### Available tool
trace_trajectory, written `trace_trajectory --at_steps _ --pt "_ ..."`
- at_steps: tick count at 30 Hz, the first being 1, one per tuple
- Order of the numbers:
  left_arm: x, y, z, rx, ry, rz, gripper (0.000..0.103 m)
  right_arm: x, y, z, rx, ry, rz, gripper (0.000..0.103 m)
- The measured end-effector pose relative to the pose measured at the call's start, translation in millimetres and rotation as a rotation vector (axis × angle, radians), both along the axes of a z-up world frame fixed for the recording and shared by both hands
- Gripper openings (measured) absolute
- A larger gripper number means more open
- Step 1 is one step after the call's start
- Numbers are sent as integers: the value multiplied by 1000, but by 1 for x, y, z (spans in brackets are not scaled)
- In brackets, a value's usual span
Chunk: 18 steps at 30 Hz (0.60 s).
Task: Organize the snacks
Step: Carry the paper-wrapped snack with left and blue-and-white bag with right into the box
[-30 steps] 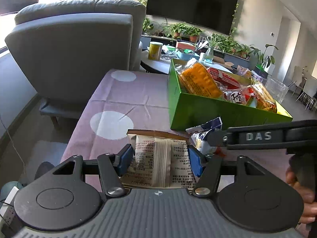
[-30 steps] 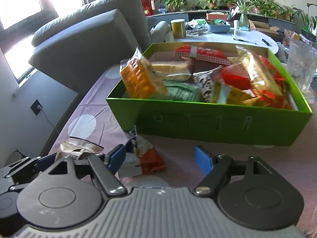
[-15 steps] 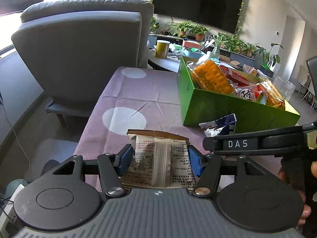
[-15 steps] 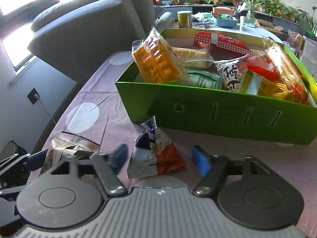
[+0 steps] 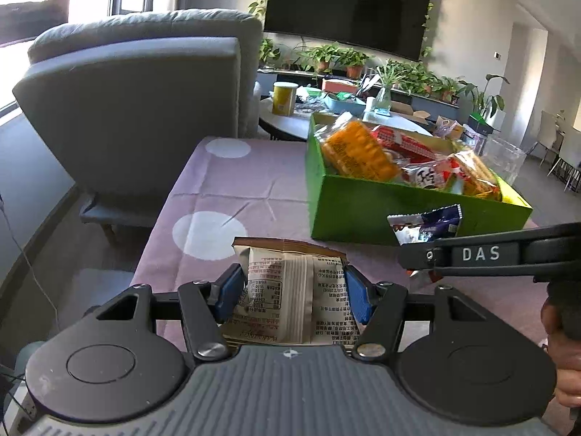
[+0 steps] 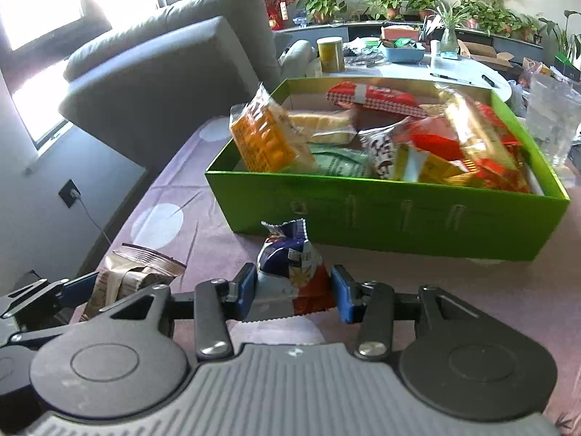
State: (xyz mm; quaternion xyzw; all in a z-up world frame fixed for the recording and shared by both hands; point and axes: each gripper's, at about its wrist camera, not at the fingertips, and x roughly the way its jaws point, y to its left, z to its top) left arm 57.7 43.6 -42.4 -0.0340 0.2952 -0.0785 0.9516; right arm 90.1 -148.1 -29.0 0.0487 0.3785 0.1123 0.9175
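Most snacks are already packed in the green cardboard box point(image 6: 381, 218). Just before it, a beige foil packet point(image 5: 290, 290) is clamped by the left claw point(image 5: 290, 292), while the right claw point(image 6: 293, 290) has just been closing on a blue-and-red crinkled packet point(image 6: 290, 272); both remain to be boxed.

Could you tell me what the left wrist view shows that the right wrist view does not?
Only the left wrist view shows the wall television and the beige packet's printed back. Only the right wrist view shows the wall socket and the box's slotted front. Both show the green snack box, grey sofa and blue-and-red packet in the right tongs.
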Motion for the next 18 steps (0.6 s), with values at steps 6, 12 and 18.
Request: trace_trajectory --at_steps 6,12,18 --pt "-5 -14 9 20 -17 -22 57 -10 -15 11 38 -38 -11 55" --pt "-10 -29 15 39 -26 -40 57 -19 -32 20 69 -80 -24 55" --pt "-13 -47 23 58 -41 -68 57 -23 -51 24 99 -104 -50 55"
